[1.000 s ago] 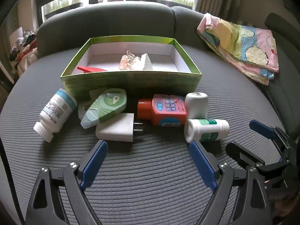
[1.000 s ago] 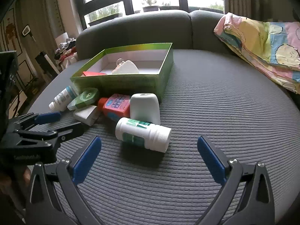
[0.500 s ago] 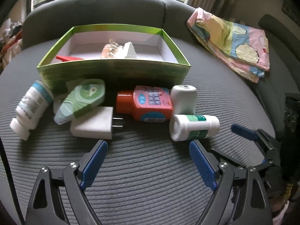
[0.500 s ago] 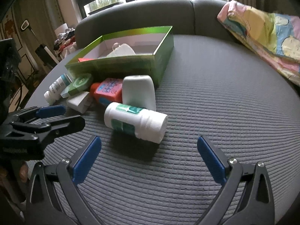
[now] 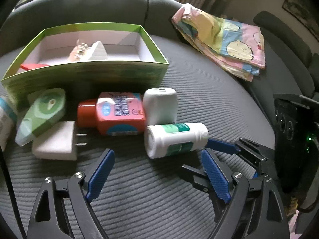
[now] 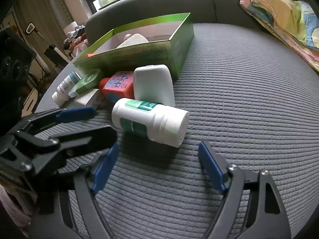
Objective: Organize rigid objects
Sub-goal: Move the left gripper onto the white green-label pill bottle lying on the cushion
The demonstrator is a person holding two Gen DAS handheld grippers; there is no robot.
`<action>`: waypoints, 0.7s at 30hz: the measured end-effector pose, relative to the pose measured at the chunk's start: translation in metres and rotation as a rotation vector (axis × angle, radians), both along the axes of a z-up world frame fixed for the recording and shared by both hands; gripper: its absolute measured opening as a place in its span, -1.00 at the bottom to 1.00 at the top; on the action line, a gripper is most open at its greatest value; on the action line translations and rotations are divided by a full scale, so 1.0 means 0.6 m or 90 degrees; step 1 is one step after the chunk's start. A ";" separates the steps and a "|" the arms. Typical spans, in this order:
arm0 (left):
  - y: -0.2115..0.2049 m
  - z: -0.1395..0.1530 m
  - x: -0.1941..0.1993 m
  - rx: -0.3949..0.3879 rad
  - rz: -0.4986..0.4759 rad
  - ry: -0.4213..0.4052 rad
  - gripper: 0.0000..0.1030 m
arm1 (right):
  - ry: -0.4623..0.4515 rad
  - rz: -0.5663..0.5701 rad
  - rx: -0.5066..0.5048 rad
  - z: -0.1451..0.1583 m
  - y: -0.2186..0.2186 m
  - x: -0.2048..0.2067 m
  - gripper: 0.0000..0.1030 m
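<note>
A white bottle with a green label (image 5: 175, 140) (image 6: 149, 123) lies on its side on the grey cushion, just ahead of both grippers. My left gripper (image 5: 157, 159) is open, its jaws wide, just short of the bottle. My right gripper (image 6: 158, 153) is open too, facing the bottle's ribbed cap; it also shows in the left wrist view (image 5: 199, 157). Behind the bottle lie a white container (image 5: 160, 106), an orange-red bottle (image 5: 113, 115), a white plug adapter (image 5: 55, 144), a green tape dispenser (image 5: 42, 113) and a white-blue bottle (image 6: 63, 88). A green box (image 5: 87, 75) stands behind them.
The green box holds a red piece (image 5: 32, 66), a clear clip (image 5: 79, 50) and a white wedge (image 5: 95, 52). A folded patterned cloth (image 5: 221, 37) lies at the right on the cushion. The sofa back (image 5: 79, 6) rises behind the box.
Both grippers have moved forward toward the white green-label bottle, which now looms larger. The right gripper's fingers now reach around the bottle's cap end. Both stay open.
</note>
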State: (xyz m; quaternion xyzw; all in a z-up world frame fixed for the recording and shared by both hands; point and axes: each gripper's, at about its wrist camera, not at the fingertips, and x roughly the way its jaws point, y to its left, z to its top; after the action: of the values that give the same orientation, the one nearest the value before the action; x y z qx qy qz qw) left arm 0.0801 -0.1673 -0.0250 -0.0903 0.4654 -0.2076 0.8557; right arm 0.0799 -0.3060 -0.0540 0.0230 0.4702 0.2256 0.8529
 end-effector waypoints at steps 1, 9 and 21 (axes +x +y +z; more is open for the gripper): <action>-0.003 -0.002 0.004 -0.003 -0.005 0.000 0.73 | 0.001 0.002 0.004 -0.001 -0.001 0.002 0.46; -0.015 -0.018 0.024 -0.022 -0.014 0.016 0.39 | -0.001 0.009 0.024 -0.004 0.001 0.011 0.28; -0.009 -0.023 0.037 -0.051 -0.013 0.038 0.21 | -0.007 0.007 0.019 -0.007 0.005 0.022 0.03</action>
State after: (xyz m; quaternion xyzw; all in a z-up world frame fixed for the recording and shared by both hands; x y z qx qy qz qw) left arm 0.1022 -0.1726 -0.0388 -0.1256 0.4827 -0.2318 0.8352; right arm 0.0933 -0.3027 -0.0584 0.0317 0.4622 0.2376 0.8537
